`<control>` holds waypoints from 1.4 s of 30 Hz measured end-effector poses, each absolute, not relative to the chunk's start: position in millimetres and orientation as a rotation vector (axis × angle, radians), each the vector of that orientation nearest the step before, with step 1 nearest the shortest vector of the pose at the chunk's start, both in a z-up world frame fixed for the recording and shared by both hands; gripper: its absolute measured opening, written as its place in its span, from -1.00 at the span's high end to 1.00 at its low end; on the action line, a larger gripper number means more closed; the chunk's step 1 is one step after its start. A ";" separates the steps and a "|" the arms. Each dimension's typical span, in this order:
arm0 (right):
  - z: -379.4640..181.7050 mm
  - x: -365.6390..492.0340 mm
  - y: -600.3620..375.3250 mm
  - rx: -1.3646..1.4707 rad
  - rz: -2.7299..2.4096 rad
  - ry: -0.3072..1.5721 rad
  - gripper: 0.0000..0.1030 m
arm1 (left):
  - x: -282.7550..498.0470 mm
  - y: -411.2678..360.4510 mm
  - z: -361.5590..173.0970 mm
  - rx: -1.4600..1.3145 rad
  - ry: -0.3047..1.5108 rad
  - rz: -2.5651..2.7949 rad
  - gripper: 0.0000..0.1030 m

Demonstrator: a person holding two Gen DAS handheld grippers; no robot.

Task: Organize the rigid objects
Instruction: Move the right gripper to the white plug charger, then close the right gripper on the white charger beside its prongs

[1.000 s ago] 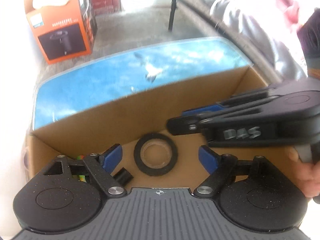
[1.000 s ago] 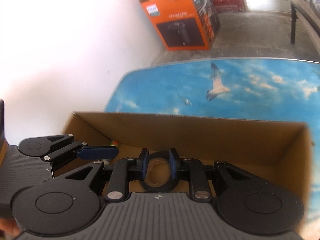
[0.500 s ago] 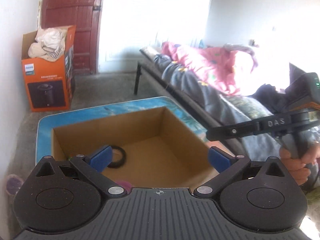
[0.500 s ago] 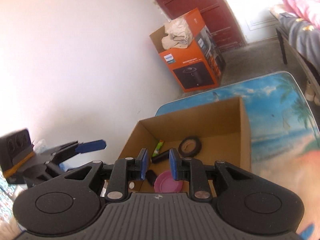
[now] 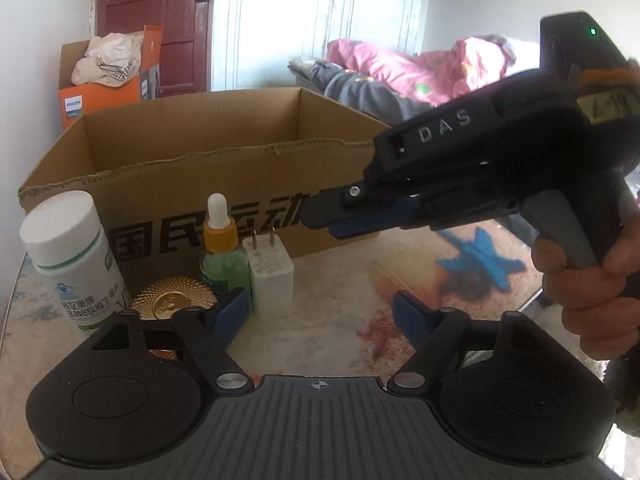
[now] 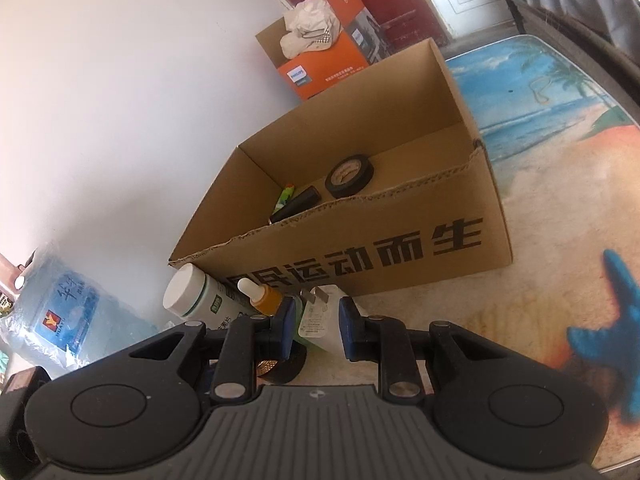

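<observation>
An open cardboard box stands on the table; a black tape roll, a black cylinder and a green item lie inside. In front of it stand a white pill bottle, a dropper bottle, a white charger plug and a gold disc. My left gripper hovers low over the table beside the charger, its jaws closing on nothing. My right gripper, shut and empty, hangs above the charger.
The table has a beach print, with a blue starfish at the right. An orange box with cloth sits on the floor behind. A bed with a pink blanket lies to the right. A water jug stands left.
Both grippers have drawn back from over the box and sunk to its near side. The bottles and charger have come into view. The left jaws spread wider, then narrowed.
</observation>
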State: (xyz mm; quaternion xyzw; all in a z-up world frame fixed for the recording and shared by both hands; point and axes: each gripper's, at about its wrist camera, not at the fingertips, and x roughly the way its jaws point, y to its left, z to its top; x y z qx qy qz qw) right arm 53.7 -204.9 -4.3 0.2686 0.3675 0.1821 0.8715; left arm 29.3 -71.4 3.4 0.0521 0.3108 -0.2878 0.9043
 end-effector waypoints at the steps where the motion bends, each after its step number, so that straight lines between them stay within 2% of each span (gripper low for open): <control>1: -6.4 56.8 -203.2 0.561 0.381 0.772 0.51 | 30.9 -72.1 1.8 0.122 0.638 -0.585 -0.38; 4: -14.1 63.6 -200.0 0.562 0.380 0.793 0.51 | 36.5 -75.3 -2.4 0.143 0.625 -0.546 -0.22; 10: -30.0 82.9 -197.6 0.575 0.389 0.839 0.51 | 43.1 -74.0 -8.1 0.141 0.640 -0.536 -0.07; 25: -39.7 86.0 -208.6 0.658 0.387 0.853 0.52 | 57.5 -78.9 -15.5 0.099 0.656 -0.558 -0.02; 42: -38.5 23.8 -234.7 0.738 0.297 0.869 0.52 | 18.0 -86.3 -9.9 0.100 0.690 -0.731 -0.01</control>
